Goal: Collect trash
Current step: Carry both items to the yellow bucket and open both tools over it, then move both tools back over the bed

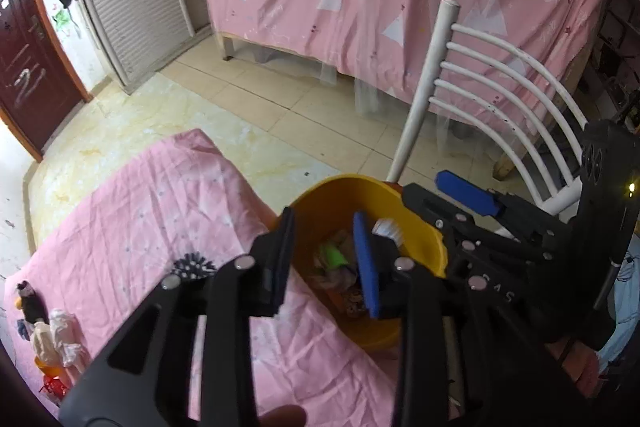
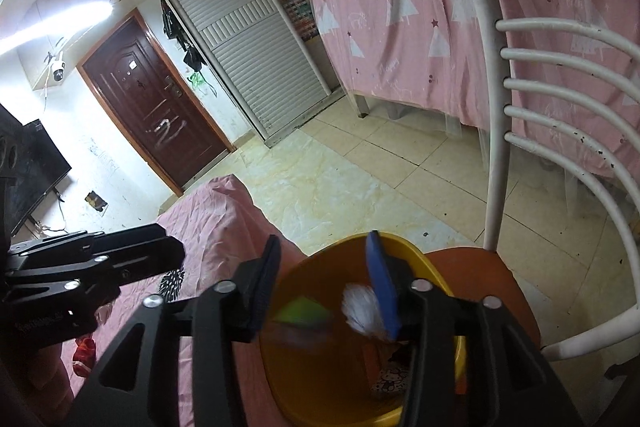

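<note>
Pink-sheeted bed (image 1: 132,227); both grippers open w/ nothing gripped, over yellow bin (image 1: 332,199).

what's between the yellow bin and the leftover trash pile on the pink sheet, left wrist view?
Mostly bare pink sheet; only a small dark spiky thing lies between the yellow bin and the trash pile. Left wrist view.

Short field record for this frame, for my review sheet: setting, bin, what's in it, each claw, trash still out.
setting: bedroom, pink cloth beside a white chair
bin: yellow bucket, on the chair's orange seat
contents: green piece, crumpled wrappers, white tissue blurred at the right claw's blue finger
left claw: open, empty, over the bucket
right claw: open, over the bucket
trash still out: small pile at the cloth's left edge
</note>
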The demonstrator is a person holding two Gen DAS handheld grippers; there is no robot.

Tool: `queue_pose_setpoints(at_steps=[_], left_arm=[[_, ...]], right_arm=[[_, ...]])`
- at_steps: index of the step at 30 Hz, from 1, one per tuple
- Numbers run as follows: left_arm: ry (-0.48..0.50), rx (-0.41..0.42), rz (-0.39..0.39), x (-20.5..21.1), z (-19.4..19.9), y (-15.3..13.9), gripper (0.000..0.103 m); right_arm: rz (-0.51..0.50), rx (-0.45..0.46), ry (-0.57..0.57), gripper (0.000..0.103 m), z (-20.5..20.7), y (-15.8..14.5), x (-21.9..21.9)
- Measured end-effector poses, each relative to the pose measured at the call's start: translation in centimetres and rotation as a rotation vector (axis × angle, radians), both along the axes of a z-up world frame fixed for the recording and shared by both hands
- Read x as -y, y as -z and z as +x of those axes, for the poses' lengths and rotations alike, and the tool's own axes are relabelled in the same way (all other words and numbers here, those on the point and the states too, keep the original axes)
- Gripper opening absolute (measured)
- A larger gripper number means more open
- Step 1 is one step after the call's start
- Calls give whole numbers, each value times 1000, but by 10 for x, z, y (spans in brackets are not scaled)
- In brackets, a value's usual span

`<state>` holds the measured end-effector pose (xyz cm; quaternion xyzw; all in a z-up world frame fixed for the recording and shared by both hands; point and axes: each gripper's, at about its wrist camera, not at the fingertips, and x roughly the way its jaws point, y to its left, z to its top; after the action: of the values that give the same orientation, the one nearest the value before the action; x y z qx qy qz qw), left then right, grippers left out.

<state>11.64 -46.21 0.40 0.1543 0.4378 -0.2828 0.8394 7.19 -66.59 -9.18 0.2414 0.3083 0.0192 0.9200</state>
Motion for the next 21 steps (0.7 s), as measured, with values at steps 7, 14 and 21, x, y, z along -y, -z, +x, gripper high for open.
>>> queue_pose_setpoints(at_steps=[7,14,21], left_arm=[[-30,8,-19,-20,-5,-10,29],[-58,27,-47,-49,-14,-22,29],[-128,72,-72,-104,-22,-40,32]], right_arm=[[8,14,-19,51,-1,-2,-6],[-42,43,-82,52,-4,-14,-35],[-92,76,-159,52,-8,-29,-74]])
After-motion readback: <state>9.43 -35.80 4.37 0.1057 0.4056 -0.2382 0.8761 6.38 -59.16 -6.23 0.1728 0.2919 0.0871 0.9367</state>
